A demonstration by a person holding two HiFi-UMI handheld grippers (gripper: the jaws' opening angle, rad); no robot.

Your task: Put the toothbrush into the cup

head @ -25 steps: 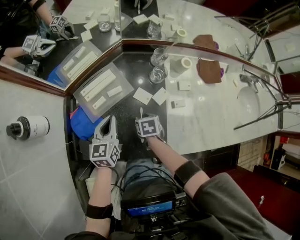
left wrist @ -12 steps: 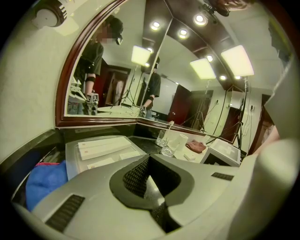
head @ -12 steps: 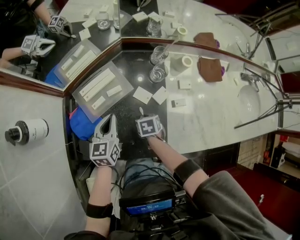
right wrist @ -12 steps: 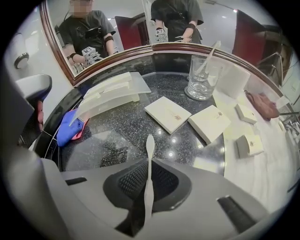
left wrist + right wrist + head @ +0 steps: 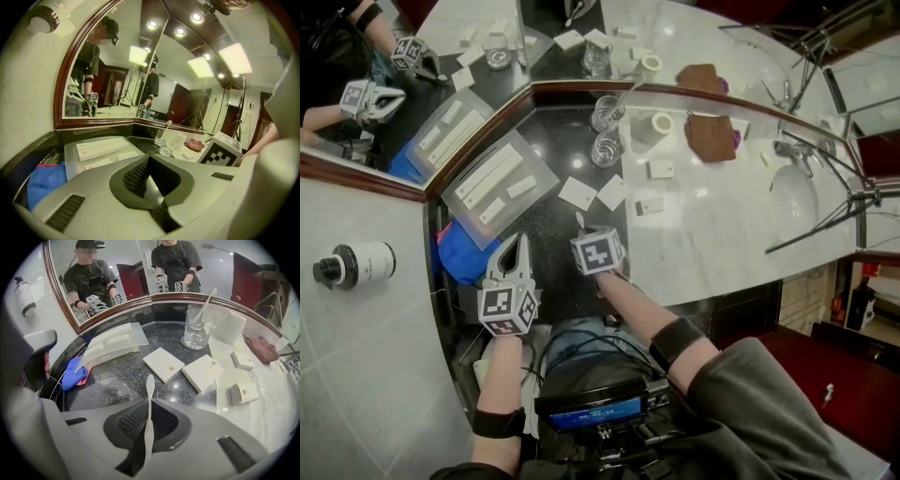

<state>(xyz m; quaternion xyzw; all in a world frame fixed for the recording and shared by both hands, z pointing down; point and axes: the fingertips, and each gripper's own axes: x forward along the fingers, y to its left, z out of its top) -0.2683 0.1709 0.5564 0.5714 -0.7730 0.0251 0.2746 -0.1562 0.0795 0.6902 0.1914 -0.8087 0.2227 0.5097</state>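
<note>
Dark speckled counter [image 5: 117,376] under a corner mirror; the right gripper [image 5: 148,408] has just been closing and now pinches a white toothbrush [image 5: 149,385] by its handle. The brush lies along the jaws' own line, long axis straight ahead, its rounded end sticking out past the tips toward the flat white boxes [image 5: 164,364], with the glass cup [image 5: 194,336] well beyond them. Left gripper [image 5: 149,161], off to that side, has its jaws pressed together with nothing between them.
</note>
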